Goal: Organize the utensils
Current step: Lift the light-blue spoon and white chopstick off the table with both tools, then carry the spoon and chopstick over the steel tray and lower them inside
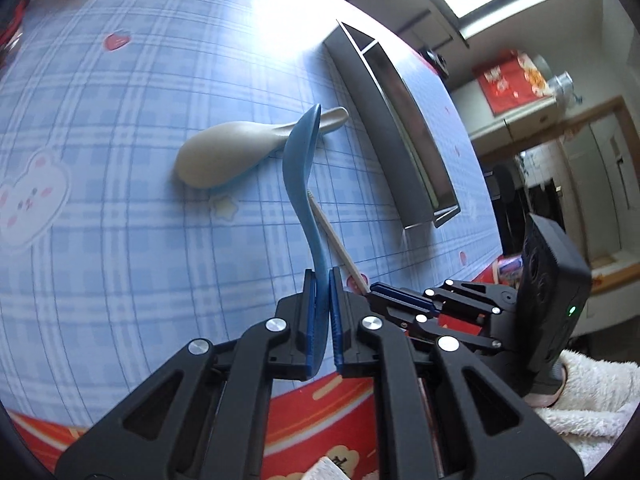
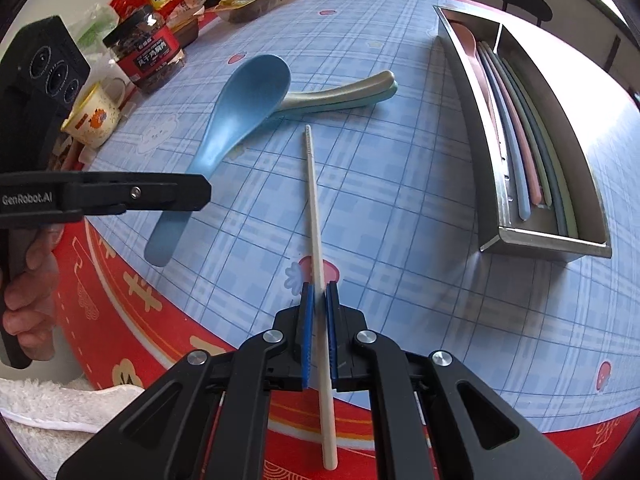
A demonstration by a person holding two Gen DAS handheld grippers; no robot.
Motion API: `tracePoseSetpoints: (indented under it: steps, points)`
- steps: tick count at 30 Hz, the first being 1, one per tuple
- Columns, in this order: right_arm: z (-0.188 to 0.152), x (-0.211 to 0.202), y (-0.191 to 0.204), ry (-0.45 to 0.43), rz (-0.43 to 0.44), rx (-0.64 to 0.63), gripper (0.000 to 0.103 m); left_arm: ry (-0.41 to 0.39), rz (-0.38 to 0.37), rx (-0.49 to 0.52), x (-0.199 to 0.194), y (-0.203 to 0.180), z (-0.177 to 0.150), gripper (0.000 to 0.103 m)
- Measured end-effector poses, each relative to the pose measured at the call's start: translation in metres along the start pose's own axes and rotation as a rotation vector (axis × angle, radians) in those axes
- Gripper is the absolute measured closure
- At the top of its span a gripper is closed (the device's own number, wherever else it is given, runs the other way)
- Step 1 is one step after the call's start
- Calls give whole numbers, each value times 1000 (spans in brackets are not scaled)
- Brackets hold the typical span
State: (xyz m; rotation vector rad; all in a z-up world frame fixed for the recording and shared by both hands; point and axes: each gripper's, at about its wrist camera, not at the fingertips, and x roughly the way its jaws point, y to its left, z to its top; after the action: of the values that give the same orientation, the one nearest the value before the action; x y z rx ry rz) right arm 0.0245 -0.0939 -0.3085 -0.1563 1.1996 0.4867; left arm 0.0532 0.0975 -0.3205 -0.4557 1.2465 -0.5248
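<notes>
Gripping blue spoon [image 1: 298, 168]: left hand-held gripper [image 1: 322, 276] | right hand-held gripper [image 2: 318, 292] clamps chopstick [image 2: 314, 200]

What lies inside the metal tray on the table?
In the metal tray: a pink spoon and several pastel chopsticks. Its smaller end compartment's contents are hidden.

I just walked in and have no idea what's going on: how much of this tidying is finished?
Done: several chopsticks and a pink spoon lie in the metal tray. In hand: the left tongs grip the blue spoon; the right tongs grip a white chopstick. Left: two pale spoons on the tablecloth.
</notes>
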Motion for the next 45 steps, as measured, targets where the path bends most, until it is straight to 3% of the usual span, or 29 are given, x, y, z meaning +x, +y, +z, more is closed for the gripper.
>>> tracePoseSetpoints:
  steps: [5, 20, 23, 28, 38, 45]
  points:
    - [-1, 1, 12, -9, -68, -86, 96, -20, -2, -38, -14, 7, -8, 92]
    - [-6, 1, 13, 2, -71, -155, 97, -83, 18, -112, -36, 13, -30, 92]
    - [-3, -1, 7, 18, -29, -119, 97, -109, 11, -125, -46, 14, -35, 92]
    - [0, -26, -9, -51, 77, -41, 97, -155, 3, -139, -60, 10, -47, 92]
    - [2, -65, -34, -161, 90, -23, 97, -204, -2, -166, -63, -16, -56, 92]
    - [1, -79, -63, -189, 94, 28, 97, -226, -3, -151, -60, -40, -51, 92]
